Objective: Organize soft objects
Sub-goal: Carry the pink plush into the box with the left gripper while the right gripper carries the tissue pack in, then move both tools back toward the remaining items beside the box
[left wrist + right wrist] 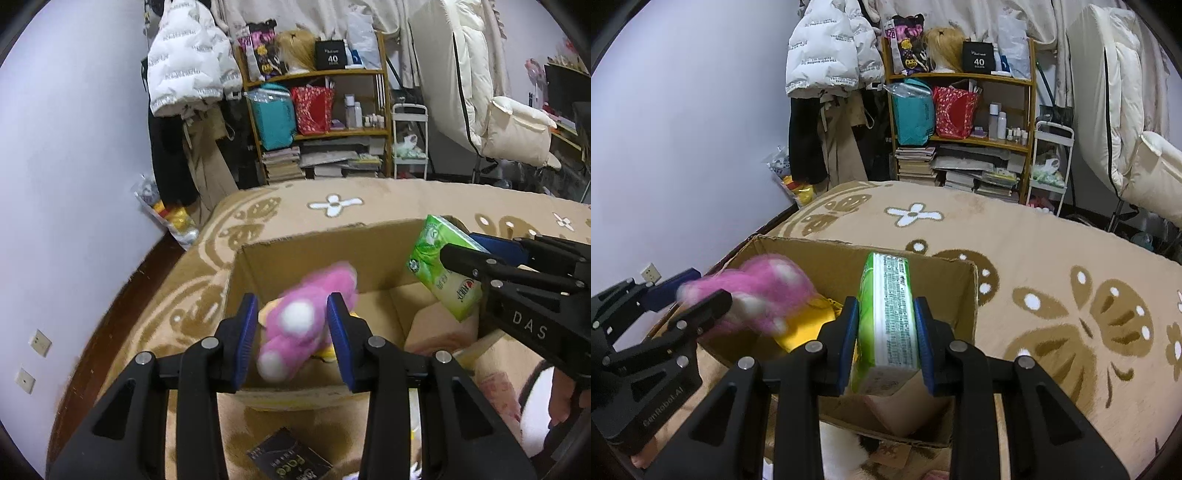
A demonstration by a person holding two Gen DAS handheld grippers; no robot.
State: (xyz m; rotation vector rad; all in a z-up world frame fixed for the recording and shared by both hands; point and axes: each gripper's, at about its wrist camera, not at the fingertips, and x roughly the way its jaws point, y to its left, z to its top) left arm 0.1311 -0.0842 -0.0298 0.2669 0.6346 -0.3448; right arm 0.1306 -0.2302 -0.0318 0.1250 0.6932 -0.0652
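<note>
A pink plush toy (303, 314) with white spots is blurred between my left gripper's (291, 332) blue pads, over the open cardboard box (306, 247). The pads stand apart on either side of it; the toy looks loose and in motion. It also shows in the right wrist view (764, 291), above a yellow soft item (809, 325) in the box. My right gripper (886, 332) is shut on a green tissue pack (890, 314), held above the box's right part (964, 295). The pack also shows in the left wrist view (439, 266).
The box sits on a tan blanket with brown and white flower patterns (1071, 295). A dark packet (288, 458) lies on the blanket near me. A wooden shelf with bags and books (321, 118), hanging coats and a white chair (517, 129) stand beyond the bed.
</note>
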